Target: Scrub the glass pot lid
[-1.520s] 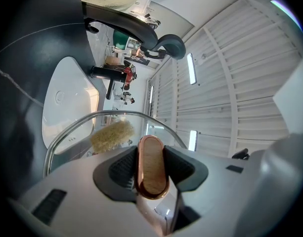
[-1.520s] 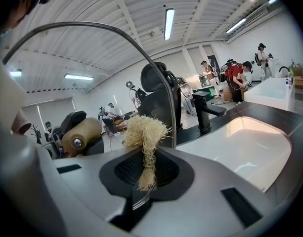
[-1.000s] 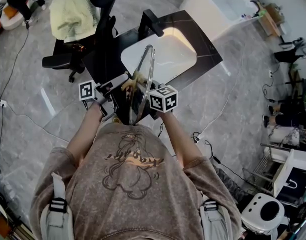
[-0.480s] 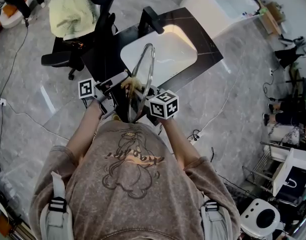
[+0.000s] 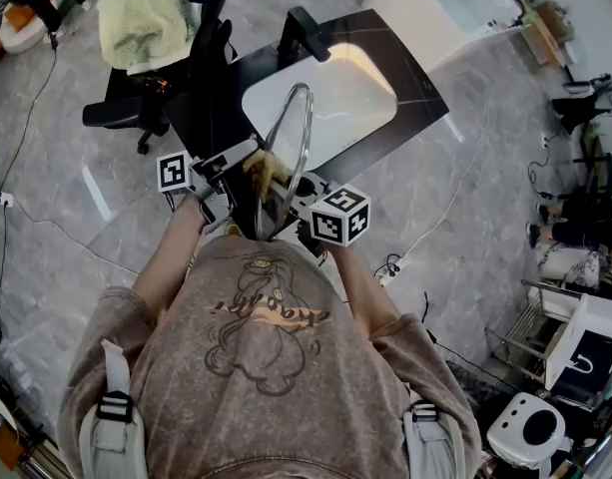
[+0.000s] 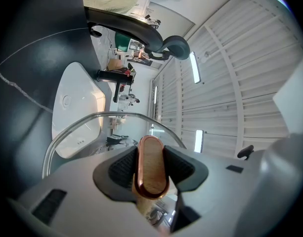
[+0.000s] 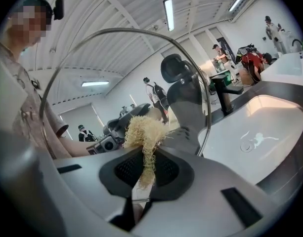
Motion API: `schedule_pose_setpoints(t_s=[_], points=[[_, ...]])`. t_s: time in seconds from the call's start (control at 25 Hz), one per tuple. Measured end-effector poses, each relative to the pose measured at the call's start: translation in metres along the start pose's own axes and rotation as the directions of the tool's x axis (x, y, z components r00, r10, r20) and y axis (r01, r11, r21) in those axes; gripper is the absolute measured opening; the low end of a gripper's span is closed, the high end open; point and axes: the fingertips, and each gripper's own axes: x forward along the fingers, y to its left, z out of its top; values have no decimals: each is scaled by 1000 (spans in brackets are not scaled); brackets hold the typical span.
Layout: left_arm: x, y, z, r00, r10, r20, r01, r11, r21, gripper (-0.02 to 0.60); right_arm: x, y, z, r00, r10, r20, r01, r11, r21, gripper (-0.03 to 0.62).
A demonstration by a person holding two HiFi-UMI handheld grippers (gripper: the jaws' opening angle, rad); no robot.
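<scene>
Far left in the head view, a black office chair (image 5: 136,113) carries a pale green cloth (image 5: 144,23). Next comes your left gripper (image 5: 236,168). Its 2 jaws are clamped on the wooden handle (image 6: 151,174) of the glass pot lid (image 5: 289,153), with a pad pressed flat on each side of that handle. You hold the lid up in the air, standing on edge with its steel rim running away from you, between your 2 grippers and above the near edge of the white sink (image 5: 350,108). On the lid's right, your right gripper (image 5: 294,196) is closed on a pale fibrous scrubber (image 7: 141,132). The scrubber's frayed tuft sticks out past the jaw tips, right by the glass; whether it touches I cannot tell. The sink sits in a black counter (image 5: 410,83), with a black faucet (image 5: 304,36) at its far side.
</scene>
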Motion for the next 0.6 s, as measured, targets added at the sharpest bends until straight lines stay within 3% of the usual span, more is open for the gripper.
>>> schedule_pose_setpoints(t_s=[0.48,0.6], points=[[-2,2,-3,1000,16,-8,-16,1000,2,181,-10,7,18,996,28,81,-29,999,15,41],[-3,1,-3,999,35,-7,-35,999,33,181,-12,3,19,995,14,95,-16,1000,23,41]])
